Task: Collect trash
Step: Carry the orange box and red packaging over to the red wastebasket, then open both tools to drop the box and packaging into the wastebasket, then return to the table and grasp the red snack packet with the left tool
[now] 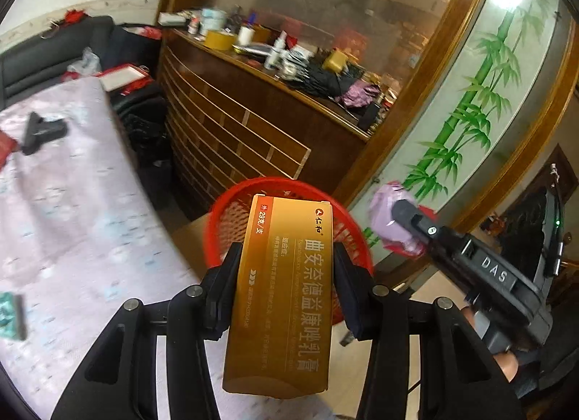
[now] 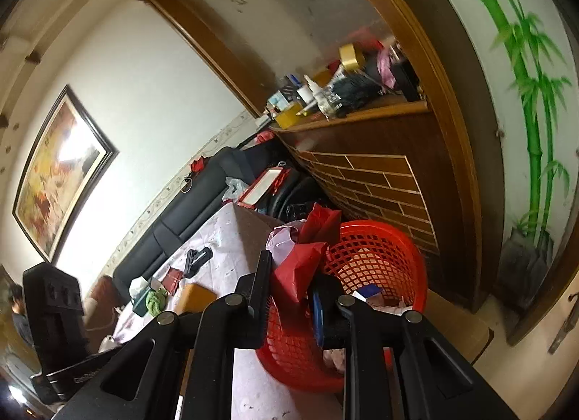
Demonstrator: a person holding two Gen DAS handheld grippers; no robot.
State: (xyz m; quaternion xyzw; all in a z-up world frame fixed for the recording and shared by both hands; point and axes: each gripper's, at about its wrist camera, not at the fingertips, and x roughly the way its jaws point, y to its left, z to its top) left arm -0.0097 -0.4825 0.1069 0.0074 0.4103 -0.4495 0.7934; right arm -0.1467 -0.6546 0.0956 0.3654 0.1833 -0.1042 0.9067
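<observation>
Left gripper (image 1: 286,282): jaws clenched on our gold box (image 1: 280,293), centre frame, poised over the red basket (image 1: 231,217).
Right gripper (image 2: 289,275): grasping crumpled wrappers (image 2: 300,257), basket-rim, centre; we're dumping both.

The basket (image 2: 376,268) stands at the right edge of the surface (image 1: 72,210). The cabinet (image 1: 231,130) stands beyond the basket. A box (image 1: 282,289) sits between the left tool's (image 1: 286,257) fingers, before the basket. A clip (image 1: 41,132) lies far left on the surface.
</observation>
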